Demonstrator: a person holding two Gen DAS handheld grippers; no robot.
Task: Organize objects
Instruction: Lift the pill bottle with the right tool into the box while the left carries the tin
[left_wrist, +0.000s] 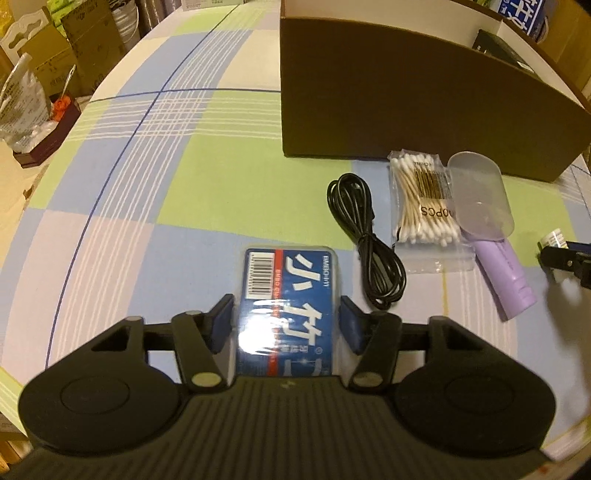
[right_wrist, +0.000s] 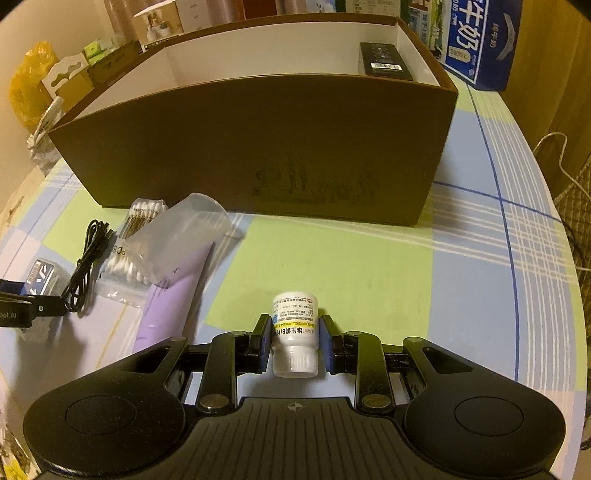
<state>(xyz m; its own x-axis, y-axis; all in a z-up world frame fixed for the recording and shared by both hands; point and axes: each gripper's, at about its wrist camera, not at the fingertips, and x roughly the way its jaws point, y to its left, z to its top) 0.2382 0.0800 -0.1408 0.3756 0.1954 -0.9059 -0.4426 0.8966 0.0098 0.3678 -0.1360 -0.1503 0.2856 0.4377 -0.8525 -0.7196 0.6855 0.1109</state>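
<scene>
My left gripper (left_wrist: 287, 320) is shut on a blue plastic-wrapped pack (left_wrist: 286, 299) with white characters, low over the checked tablecloth. My right gripper (right_wrist: 294, 338) is shut on a small white pill bottle (right_wrist: 294, 334) lying cap toward me. A brown cardboard box (right_wrist: 258, 147) with white inside stands behind; a black box (right_wrist: 386, 61) lies in its far right corner. In front of it lie a coiled black cable (left_wrist: 365, 240), a bag of cotton swabs (left_wrist: 424, 206) and a purple tube with a clear cap (left_wrist: 491, 236). The same items show at left in the right wrist view.
The table's left edge (left_wrist: 74, 147) drops to stacked cartons and bags. A blue milk carton (right_wrist: 480, 44) stands behind the box at right. A white cord (right_wrist: 569, 170) hangs beyond the table's right edge.
</scene>
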